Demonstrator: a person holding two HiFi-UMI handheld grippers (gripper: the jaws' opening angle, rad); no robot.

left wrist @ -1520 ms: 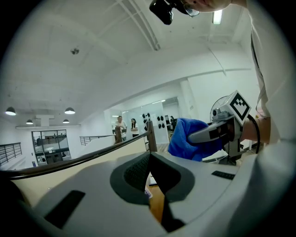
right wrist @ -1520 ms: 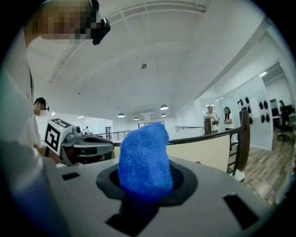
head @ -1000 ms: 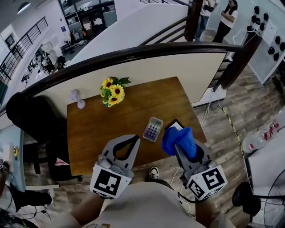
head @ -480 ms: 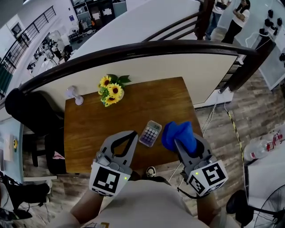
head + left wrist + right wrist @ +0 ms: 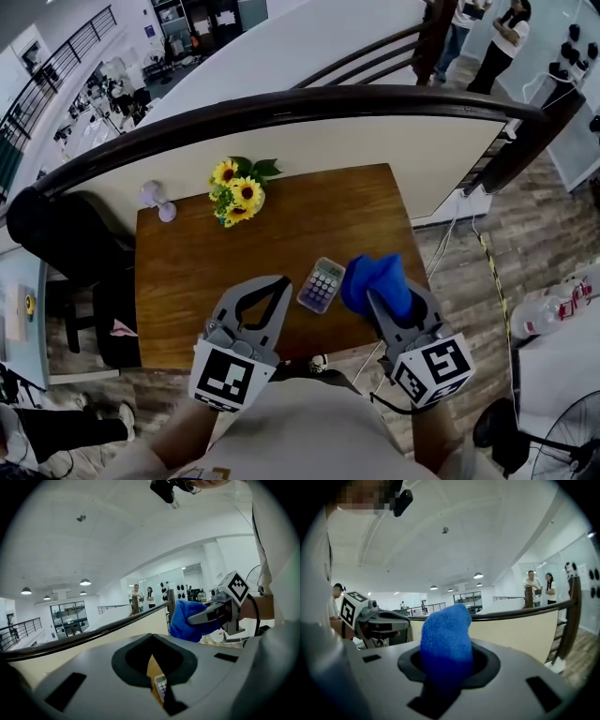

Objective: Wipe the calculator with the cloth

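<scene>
A small grey calculator (image 5: 322, 284) with coloured keys lies on the brown wooden table (image 5: 206, 262), near its front edge. My right gripper (image 5: 382, 292) is shut on a blue cloth (image 5: 375, 279), which hangs just right of the calculator and above the table. In the right gripper view the cloth (image 5: 445, 644) sticks up out of the jaws and hides their tips. My left gripper (image 5: 279, 283) hovers left of the calculator, its jaws shut with nothing in them. In the left gripper view a sliver of the calculator (image 5: 161, 686) shows through the slit between the jaws.
A vase of sunflowers (image 5: 239, 197) and a small pale stand (image 5: 157, 199) sit at the table's back left. A dark curved railing (image 5: 281, 108) runs behind the table. A black chair (image 5: 66, 244) stands at its left. Two people (image 5: 487, 37) stand far off.
The right gripper with the cloth has moved a little forward, level with the calculator. The left gripper has hardly moved.
</scene>
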